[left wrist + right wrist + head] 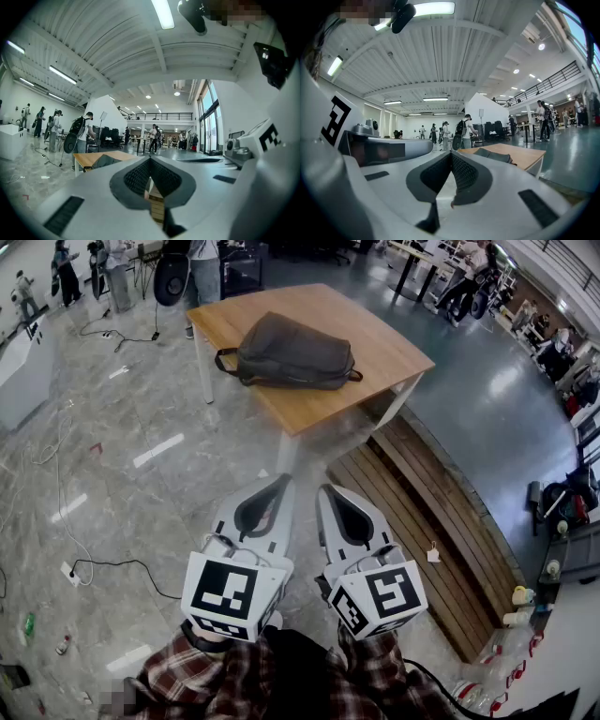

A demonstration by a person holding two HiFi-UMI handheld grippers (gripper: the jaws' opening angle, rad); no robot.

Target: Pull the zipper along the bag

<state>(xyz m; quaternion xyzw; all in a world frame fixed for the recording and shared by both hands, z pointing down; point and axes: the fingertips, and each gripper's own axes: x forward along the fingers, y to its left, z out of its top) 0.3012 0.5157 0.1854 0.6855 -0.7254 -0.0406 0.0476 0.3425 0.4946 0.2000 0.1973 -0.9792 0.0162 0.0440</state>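
Head view, and the biggest thing picked up is the polished grey stone floor (141, 484), with the wooden table (394, 357) taken as the marker for everything else. Just off the table's near right leg, a slatted wooden deck (422, 512) is laid along the floor.

On the table top, toward its left half, the dark grey bag (295, 352) is laid flat, its strap (225, 362) looped out at the left end. The zipper cannot be made out at this range.

On the near side of the table, and well apart from it, 2 grippers are held side by side over bare floor, both pointed toward it. The left gripper (283, 481) is clenched with nothing caught in it. In the left gripper view its tips (150, 160) are pressed together, with the table (86, 159) and the bag (105, 161) seen far beyond them, off to the left.

The right gripper (324, 491) is clenched on nothing as well. In the right gripper view its tips (451, 154) are closed to a single seam, with the table (525, 157) and the bag (497, 156) set far ahead, to the right.

Behind each pair of jaws 1 marker cube is carried, left (234, 594) and right (380, 598), and plaid sleeves (216, 676) are seen below them. Left of the table's near side, a black cable (112, 568) is trailed across the floor. Beyond the table's far side, a person with a backpack (464, 131) is seen standing.
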